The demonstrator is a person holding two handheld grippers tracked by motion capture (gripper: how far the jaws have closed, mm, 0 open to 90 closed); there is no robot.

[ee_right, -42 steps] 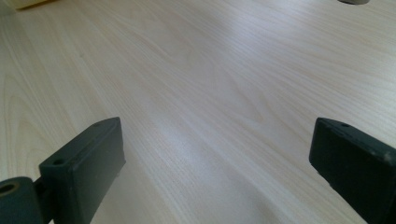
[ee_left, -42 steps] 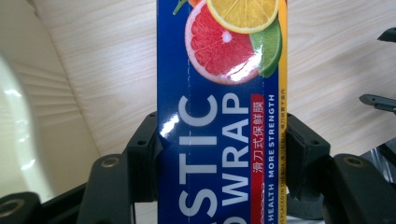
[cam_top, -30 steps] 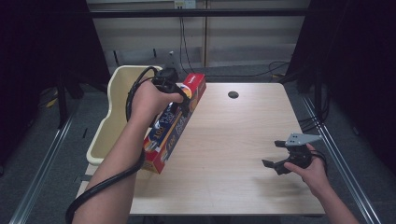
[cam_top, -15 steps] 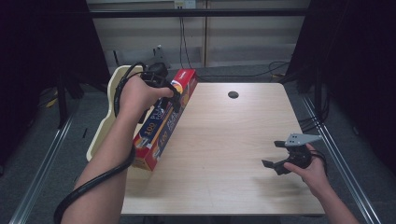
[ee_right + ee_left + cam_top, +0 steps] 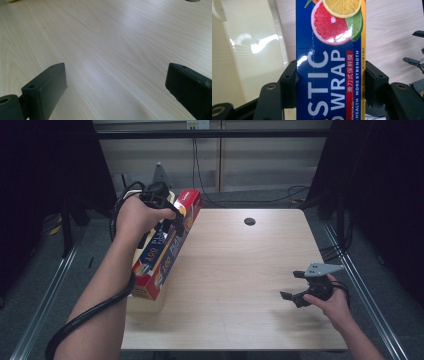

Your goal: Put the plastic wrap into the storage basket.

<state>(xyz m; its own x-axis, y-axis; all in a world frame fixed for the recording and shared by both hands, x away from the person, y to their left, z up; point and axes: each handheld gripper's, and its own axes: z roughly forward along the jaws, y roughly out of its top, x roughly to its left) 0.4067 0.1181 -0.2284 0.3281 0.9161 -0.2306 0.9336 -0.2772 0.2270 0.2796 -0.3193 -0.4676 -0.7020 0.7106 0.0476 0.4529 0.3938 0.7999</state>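
Two hands: we hold one hand-held gripper each.
Left hand-held gripper [image 5: 175, 217]: arm extended far-left, clenched on plastic wrap box [image 5: 330, 62].
Right hand-held gripper [image 5: 295, 287]: released, low over counter [image 5: 235, 270], near-right.

Glossy printed cardboard wrap box [image 5: 329, 60], matt pale wood-grain table [image 5: 105, 45], shiny cream plastic bin [image 5: 249, 50].

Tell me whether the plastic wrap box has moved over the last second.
Yes. The plastic wrap box, held in the left tool, has shifted left, away from the table's round hole, toward the cream bin.
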